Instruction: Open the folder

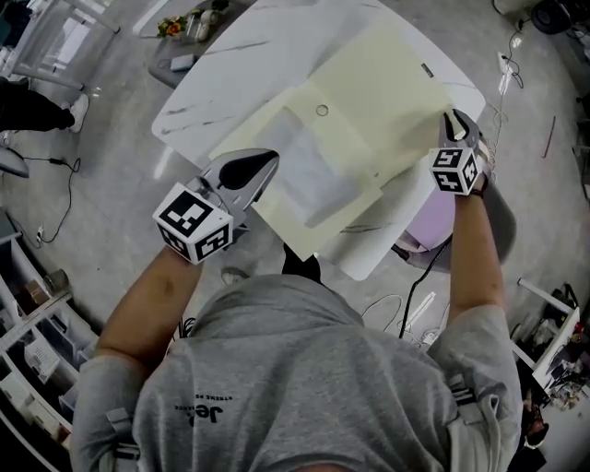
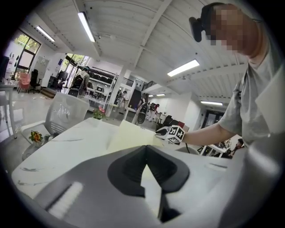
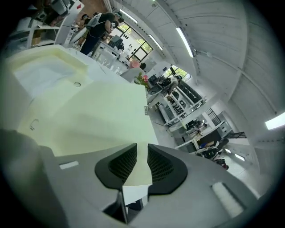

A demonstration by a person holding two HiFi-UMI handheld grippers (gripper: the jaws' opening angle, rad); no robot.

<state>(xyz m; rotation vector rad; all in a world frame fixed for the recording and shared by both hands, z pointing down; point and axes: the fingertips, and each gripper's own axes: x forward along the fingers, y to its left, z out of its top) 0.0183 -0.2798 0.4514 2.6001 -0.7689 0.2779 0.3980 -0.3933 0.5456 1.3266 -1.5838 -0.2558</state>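
Observation:
A pale yellow folder [image 1: 346, 138] lies on the white marble table [image 1: 230, 64], its cover [image 1: 396, 83] raised toward the right. Inside I see a clear pocket [image 1: 309, 171] and a small round snap [image 1: 322, 111]. My left gripper [image 1: 263, 166] is at the folder's near left edge. In the left gripper view [image 2: 144, 153] the jaws are shut with the pale sheet [image 2: 133, 136] between them. My right gripper [image 1: 454, 124] is shut on the cover's right edge, and the sheet [image 3: 102, 116] runs between its pads [image 3: 142, 151]. Its marker cube [image 2: 175, 133] shows across the table.
A lilac chair [image 1: 433, 221] is tucked under the table's near right edge. A low stand with flowers [image 1: 180, 28] sits beyond the far left corner. Cables [image 1: 55, 184] trail on the floor at left, beside shelves [image 1: 32, 313]. A mesh chair [image 2: 67, 111] stands past the table.

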